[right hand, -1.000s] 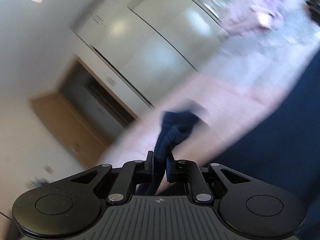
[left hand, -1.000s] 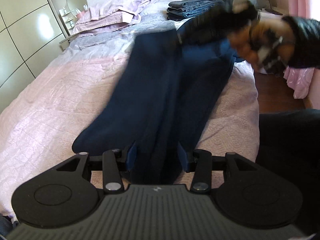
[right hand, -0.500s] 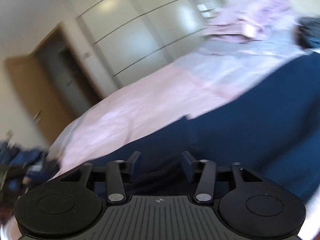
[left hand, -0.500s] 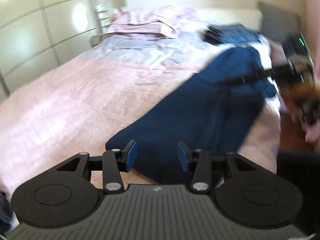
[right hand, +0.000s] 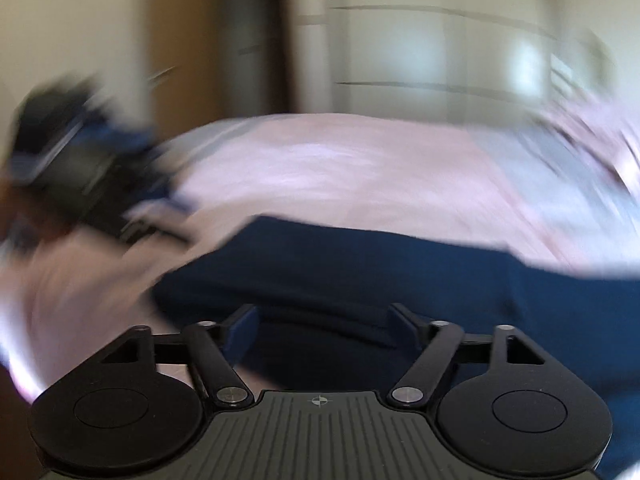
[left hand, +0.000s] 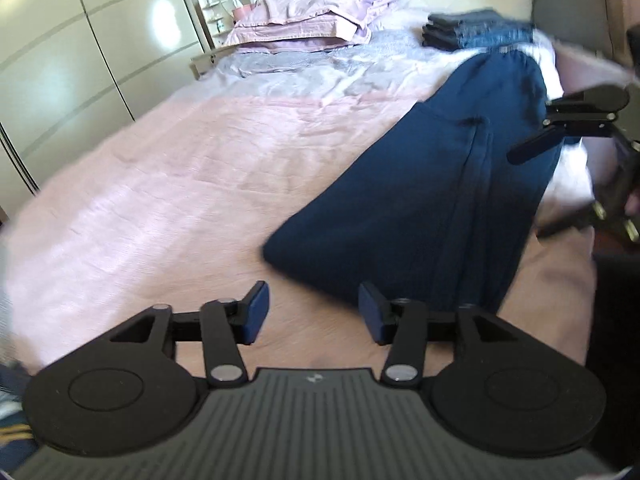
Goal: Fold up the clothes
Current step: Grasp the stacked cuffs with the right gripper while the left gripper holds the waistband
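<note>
Both tools let go, navy trousers laid flat on bed for the next fold.

Left tool (left hand: 314,312): jaws opening, nothing btwn the pads, hovering over bare bedspread just short of the trousers' (left hand: 424,200) near hem. Right tool (right hand: 322,330): jaws opening wide, cloth lies under and beyond them but pads don't press on it, so nothing gripped. Trousers run lengthwise down the right side of the bed (left hand: 180,168), legs together, prob. spread like that so they can be doubled over. Folded jeans (left hand: 468,28) stacked near the pillows (left hand: 312,20), apart from the work area. Hard to read: right view badly smeared; waistband end partly behind the right tool in left view; hem edge blurred.
</note>
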Tool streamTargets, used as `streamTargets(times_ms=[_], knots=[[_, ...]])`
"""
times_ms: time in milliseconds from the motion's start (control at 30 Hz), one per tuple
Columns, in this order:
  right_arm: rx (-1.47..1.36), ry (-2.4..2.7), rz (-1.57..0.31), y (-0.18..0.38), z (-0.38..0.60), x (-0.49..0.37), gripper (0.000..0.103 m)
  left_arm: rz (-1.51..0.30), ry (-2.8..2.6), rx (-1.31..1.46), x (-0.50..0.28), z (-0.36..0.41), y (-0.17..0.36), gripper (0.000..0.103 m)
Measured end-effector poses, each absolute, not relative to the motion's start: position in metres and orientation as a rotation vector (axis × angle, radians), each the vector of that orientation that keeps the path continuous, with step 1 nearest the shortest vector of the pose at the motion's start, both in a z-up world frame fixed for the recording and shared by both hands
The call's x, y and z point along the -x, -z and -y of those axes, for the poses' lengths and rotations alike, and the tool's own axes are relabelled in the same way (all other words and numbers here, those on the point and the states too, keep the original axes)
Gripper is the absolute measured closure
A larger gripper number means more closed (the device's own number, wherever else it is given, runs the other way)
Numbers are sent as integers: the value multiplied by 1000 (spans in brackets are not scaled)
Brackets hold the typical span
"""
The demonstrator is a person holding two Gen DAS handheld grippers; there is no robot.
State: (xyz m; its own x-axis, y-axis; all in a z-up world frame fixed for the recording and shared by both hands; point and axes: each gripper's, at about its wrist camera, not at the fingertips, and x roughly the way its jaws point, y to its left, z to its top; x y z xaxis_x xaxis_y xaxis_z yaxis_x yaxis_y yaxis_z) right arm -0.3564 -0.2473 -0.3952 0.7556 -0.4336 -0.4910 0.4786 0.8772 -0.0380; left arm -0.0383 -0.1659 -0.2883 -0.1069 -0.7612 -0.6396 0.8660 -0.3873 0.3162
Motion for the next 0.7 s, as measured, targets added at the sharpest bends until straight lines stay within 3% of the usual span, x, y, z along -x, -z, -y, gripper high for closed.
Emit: streamTargets(times_ms=[267, 467, 533, 567, 600, 667, 700], knots=[[577, 329, -697, 440, 180, 267, 26, 185, 1754, -1124, 42, 135, 308, 34], [675, 334, -736, 457, 201, 259, 27, 602, 1797, -1341, 76, 149, 351, 32], [663, 341, -736, 459, 209, 263, 49, 675, 1809, -1380, 83, 162, 362, 32], [651, 344, -733, 460, 214, 266, 66, 702, 1817, -1388, 86, 168, 365, 33], [636, 349, -720, 459, 217, 269, 70, 727, 1823, -1395, 88, 174, 368, 34], [596, 368, -670, 452, 220, 277, 77, 755, 1828, -1398, 92, 185, 373, 48], [567, 382, -646, 449, 220, 280, 79, 753, 1822, -1401, 94, 192, 375, 71]])
